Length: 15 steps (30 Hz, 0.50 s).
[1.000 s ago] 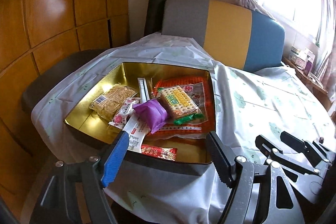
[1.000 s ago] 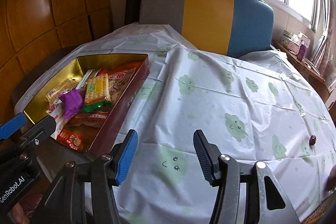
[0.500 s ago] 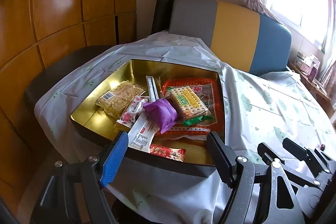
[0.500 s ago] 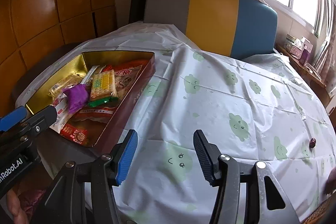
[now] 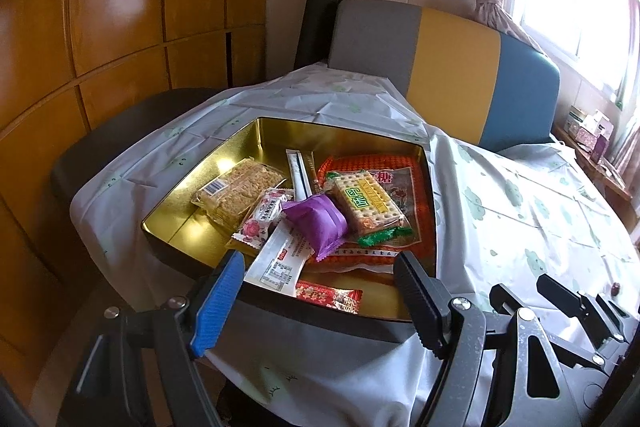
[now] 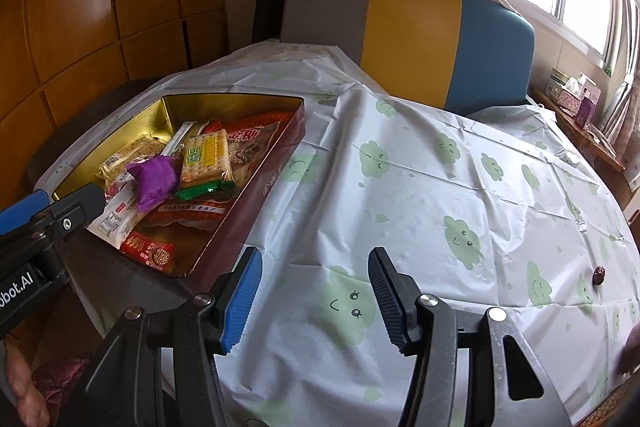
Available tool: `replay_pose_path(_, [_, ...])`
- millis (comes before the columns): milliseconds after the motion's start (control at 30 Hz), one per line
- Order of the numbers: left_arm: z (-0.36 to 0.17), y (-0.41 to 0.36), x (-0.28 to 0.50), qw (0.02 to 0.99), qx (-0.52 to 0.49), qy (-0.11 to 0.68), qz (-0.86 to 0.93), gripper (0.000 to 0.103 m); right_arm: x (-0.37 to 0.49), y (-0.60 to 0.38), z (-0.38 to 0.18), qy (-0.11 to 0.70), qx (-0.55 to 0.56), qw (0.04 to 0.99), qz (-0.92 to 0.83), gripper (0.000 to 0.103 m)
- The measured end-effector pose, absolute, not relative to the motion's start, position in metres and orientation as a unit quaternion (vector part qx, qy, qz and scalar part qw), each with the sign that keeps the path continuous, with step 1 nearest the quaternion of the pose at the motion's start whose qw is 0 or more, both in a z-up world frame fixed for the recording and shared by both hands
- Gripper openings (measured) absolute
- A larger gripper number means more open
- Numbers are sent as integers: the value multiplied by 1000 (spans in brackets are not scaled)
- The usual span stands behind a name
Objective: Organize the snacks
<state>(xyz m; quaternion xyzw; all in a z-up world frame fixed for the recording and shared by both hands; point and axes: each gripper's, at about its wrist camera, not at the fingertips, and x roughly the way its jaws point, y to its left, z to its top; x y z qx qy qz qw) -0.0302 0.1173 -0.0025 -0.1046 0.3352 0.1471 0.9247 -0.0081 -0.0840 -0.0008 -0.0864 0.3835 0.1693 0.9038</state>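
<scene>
I held 2 grippers over the table, and both stood apart with nothing between their pads: my left gripper (image 5: 320,295) gaped wide just short of the tin's near edge, and my right gripper (image 6: 314,297) hung parted over bare tablecloth (image 6: 420,195), gripping nothing

The snacks sat together in 1 gold-lined tin (image 5: 256,135) at the left side of the table. I counted 8 packets in it: 1 purple pouch (image 5: 316,221) near the middle, 1 cracker pack (image 5: 368,203) with green ends lying on 1 large orange bag (image 5: 416,171), 1 clear pack of pale crispy squares (image 5: 236,191) to the left, 1 small pink-flowered wrapper (image 5: 262,221) beside it, 1 long white sachet (image 5: 282,261) running toward the near edge, 1 red wrapper (image 5: 330,297) at the near wall, and 1 narrow white stick pack (image 5: 298,173) pointing toward the far wall. The purple pouch overlapped the white sachet and touched the cracker pack

1 small dark round candy (image 6: 599,275) lay alone on the tablecloth far to the right, well apart from the tin. Behind the table stood 1 chair back (image 6: 408,39) in 3 bands, grey, yellow and blue

In the right wrist view part of my hand (image 6: 22,383) showed at the lower left under the left gripper
</scene>
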Motion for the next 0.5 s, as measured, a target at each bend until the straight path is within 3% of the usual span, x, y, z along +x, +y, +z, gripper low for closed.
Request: replay_pose_path(500, [-3,117,-30,924,-97,339,146,78,-9,-84,-3,383,-85,904,171,56])
